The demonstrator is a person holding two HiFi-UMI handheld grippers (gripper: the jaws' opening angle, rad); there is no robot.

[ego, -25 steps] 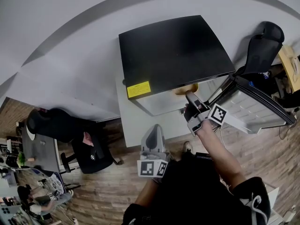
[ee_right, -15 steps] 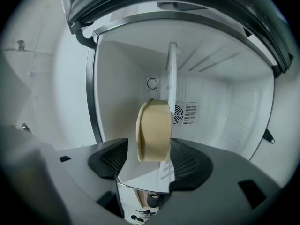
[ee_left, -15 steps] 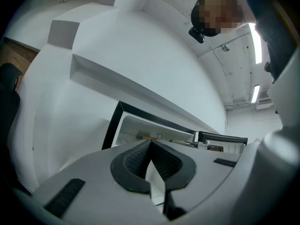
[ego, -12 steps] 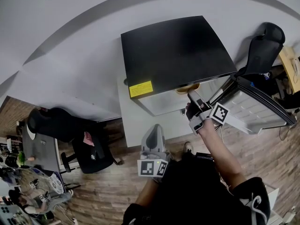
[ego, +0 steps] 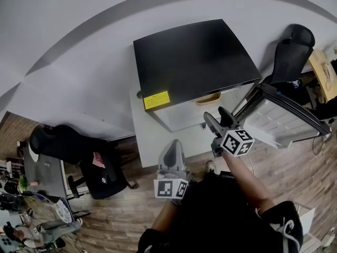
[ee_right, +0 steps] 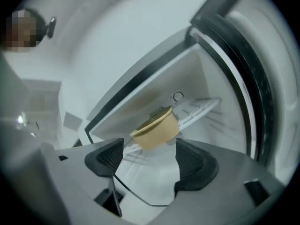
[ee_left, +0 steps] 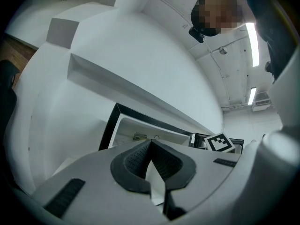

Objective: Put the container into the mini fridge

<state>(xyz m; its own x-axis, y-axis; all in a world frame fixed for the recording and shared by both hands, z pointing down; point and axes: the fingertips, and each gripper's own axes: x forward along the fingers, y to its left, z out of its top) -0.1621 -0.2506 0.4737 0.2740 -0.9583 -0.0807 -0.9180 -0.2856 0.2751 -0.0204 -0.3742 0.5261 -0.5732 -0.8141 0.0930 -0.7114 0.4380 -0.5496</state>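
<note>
Left gripper [ego: 172, 151] low, jaws together — right gripper [ego: 217, 119] forward, jaws opening, empty

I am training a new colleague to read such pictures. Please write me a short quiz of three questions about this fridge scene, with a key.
1. True or false: the container stands on the wire shelf inside the mini fridge.
2. Choose one: the door of the mini fridge is A) shut, B) open, C) taken off.
3. Fill the gap: the left tongs are ___ and hold nothing.

Key: 1 true; 2 B; 3 shut.
</note>
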